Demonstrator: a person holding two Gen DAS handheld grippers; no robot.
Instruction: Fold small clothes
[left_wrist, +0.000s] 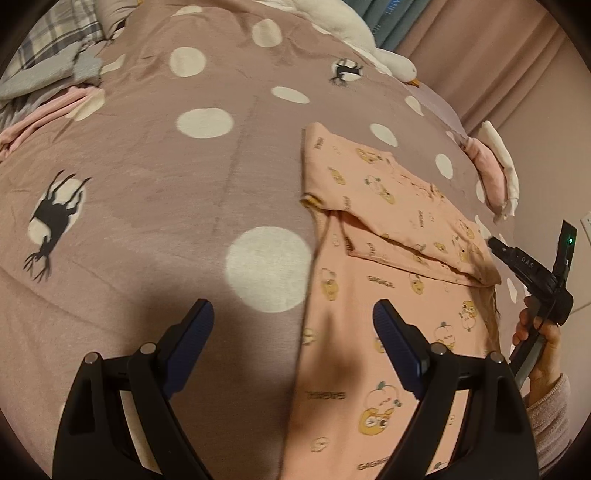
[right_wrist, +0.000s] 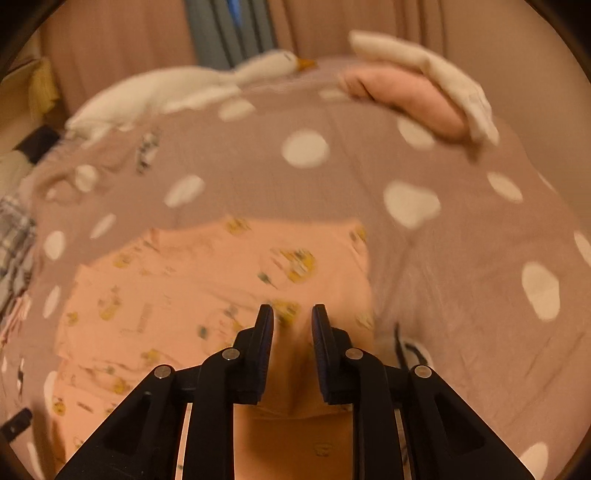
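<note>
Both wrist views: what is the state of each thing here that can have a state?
left tool: wide open, holds nothing.
right tool: slightly open, above the garment.
peach garment: flat on the bed, partly folded, one flap laid over it.
bedcover: spread out.
pink and white clothes: folded, at the bed's edge.
toy goose: lying on the bed.

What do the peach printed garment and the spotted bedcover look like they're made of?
Garment: thin, matte knit, probably cotton jersey; it creases sharply and lies flat. Spotted bedcover: thicker and faintly fuzzy, likely brushed fleece or flannel, with soft, broad wrinkles.
</note>
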